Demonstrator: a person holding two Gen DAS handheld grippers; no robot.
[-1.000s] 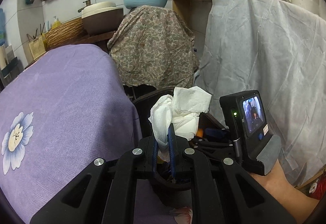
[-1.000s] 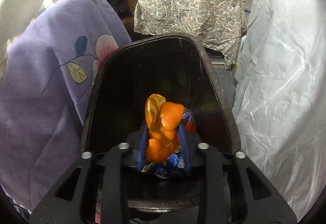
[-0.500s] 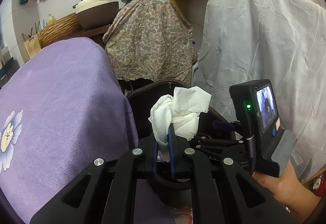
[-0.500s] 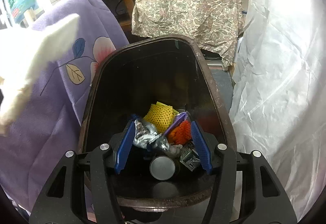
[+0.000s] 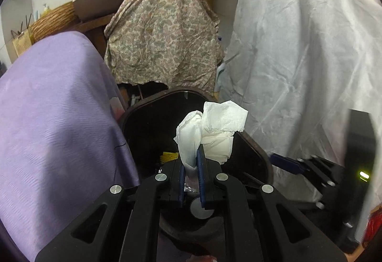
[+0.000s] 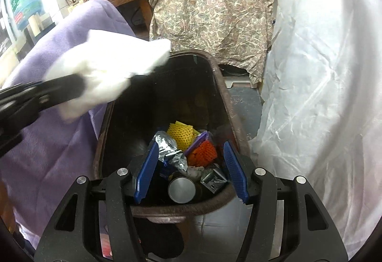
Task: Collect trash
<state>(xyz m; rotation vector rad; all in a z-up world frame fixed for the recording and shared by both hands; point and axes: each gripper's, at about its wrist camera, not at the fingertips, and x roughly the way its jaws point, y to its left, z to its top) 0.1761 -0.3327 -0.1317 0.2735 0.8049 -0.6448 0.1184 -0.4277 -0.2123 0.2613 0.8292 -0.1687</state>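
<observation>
Left wrist view: the left tongs (image 5: 191, 161) are clamped on a crumpled white tissue (image 5: 212, 133), which stands up from the blue pads and hangs over the open mouth of the dark bin (image 5: 253, 142). The bin stands on the floor between a purple cloth (image 5: 55, 118) draped on its left and a white sheet (image 5: 298, 59) on its right.

In the right wrist view the right tongs (image 6: 191, 176) are spread with nothing between the pads, poised over the bin's near rim; below them lie a yellow net (image 6: 181, 133), an orange net (image 6: 203, 152) and crinkled foil (image 6: 167, 147). There the tissue (image 6: 107, 71) shows at the bin's far left rim, partly over the purple cloth.

The step in hand looks to be dropping the tissue. To do it well, the left tongs should carry the tissue further toward the middle of the opening, so no corner overhangs the rim or the cloth, then lower a little and open fully. Tissue may cling to a pad, so a slight shake may help. The right tongs should draw clear of the drop path.
</observation>
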